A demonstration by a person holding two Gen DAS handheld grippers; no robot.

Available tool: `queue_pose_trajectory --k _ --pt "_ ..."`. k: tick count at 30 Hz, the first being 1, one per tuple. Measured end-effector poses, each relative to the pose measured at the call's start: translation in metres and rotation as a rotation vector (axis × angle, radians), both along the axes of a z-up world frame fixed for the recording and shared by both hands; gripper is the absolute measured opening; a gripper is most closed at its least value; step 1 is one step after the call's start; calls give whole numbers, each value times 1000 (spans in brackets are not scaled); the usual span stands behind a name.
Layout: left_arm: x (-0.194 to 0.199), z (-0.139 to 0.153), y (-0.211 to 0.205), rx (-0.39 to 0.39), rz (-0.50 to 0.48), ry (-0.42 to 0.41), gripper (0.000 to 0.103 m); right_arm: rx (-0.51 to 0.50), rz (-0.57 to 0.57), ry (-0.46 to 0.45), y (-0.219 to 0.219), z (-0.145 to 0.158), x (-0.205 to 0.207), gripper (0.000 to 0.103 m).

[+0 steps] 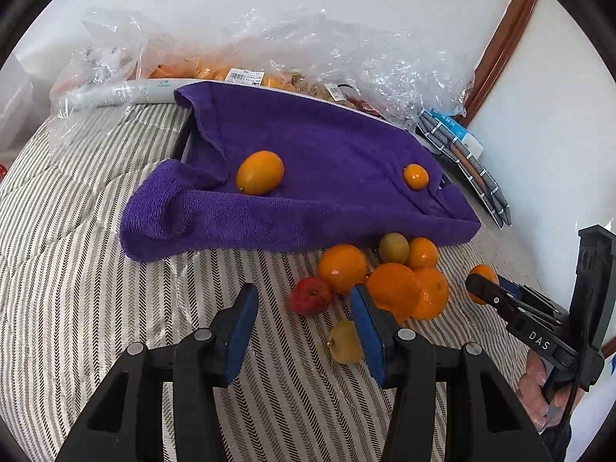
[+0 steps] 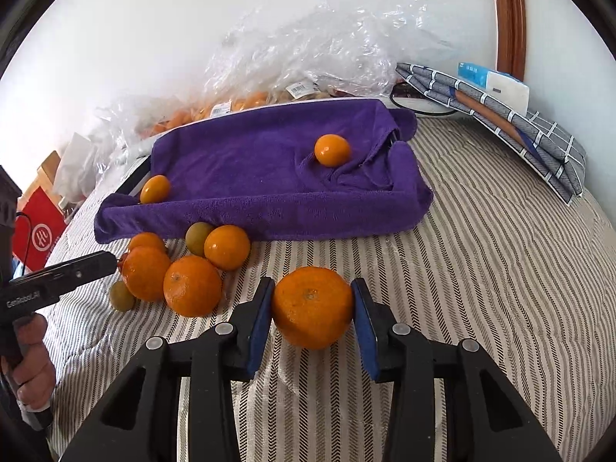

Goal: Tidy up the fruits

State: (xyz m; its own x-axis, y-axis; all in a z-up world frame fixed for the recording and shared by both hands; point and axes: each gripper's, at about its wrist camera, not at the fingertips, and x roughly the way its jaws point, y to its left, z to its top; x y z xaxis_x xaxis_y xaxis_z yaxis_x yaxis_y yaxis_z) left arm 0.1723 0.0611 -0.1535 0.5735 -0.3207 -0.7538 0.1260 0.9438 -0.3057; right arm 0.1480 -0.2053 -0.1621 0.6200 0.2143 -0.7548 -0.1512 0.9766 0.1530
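- Right now the right claw (image 2: 312, 308) has both blue pads pressed against the sides of a large round orange mandarin (image 2: 311, 307), closed on it just above the striped grey-and-white bed cover (image 2: 481, 269).
- Meanwhile the left claw (image 1: 304, 323) stands partly open with nothing between its pads; its right blue pad (image 1: 367, 331) sits just in front of the fruit pile, and whether it touches a fruit cannot be told.
- In the left wrist view the pile lies near the front edge of a purple terry towel (image 1: 308, 146) draped over a shallow tray: several orange mandarins (image 1: 342, 267), a small red bumpy fruit (image 1: 310, 294), a greenish-brown round fruit (image 1: 392, 247) and a yellowish small fruit (image 1: 344, 342) nearest the claw.
- On the towel rest two small orange fruits: an oval one (image 1: 260, 172) to the left and a rounder one (image 1: 415, 176) to the right.
- Behind the towel, against the white wall, lie crumpled clear plastic bags (image 1: 346, 50) holding more orange fruit.
- Folded grey checked cloths (image 2: 519, 123) lie at the far right of the bed, near a brown wooden frame (image 2: 510, 19).
- A person's hand (image 2: 29, 362) grips the left tool's handle at the left edge of the right wrist view, with a red bag (image 2: 38, 231) beyond it.
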Motion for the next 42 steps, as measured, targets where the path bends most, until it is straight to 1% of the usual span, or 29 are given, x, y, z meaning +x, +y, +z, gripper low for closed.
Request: queue_pose_trajectory --k 2,5,8,9,10,14,17,20,22,26,29,32,35,39,42 --pt "3 -3 -3 4 -8 16 37 23 6 -1 -2 1 -1 40" --pt "5 -6 -6 20 -11 28 30 43 5 7 -4 -1 0 40" --pt "10 -7 -9 5 -28 40 27 60 7 13 -5 -1 1 40" --pt "11 -7 -10 11 -25 38 24 61 8 16 -5 -2 1 40" --pt "12 -8 -11 22 -23 36 23 60 9 20 -4 -2 2 40" --pt "9 -8 -12 24 -25 23 23 31 16 18 0 -3 2 40" --pt "6 -7 -9 24 -6 5 23 36 25 9 0 -2 0 40" --pt "-2 2 -5 55 29 -60 23 54 15 -2 -5 -1 -2 40" --pt "-5 6 -2 57 45 -89 23 72 0 -14 -9 1 -4 40" --pt "-6 11 5 38 72 -105 23 116 -38 -36 -19 3 -7 40" --pt "-8 15 8 33 96 -127 23 131 -55 -54 -24 5 -9 40" --pt "-7 15 11 20 112 -125 23 139 -70 -41 -26 4 -7 40" --pt "-8 16 13 4 118 -125 23 119 -81 -38 -24 5 -6 40" --pt "-11 19 12 23 128 -146 23 69 -88 -46 -19 6 -9 40" --pt "-13 21 12 13 120 -157 23 71 -84 -45 -18 6 -11 40"
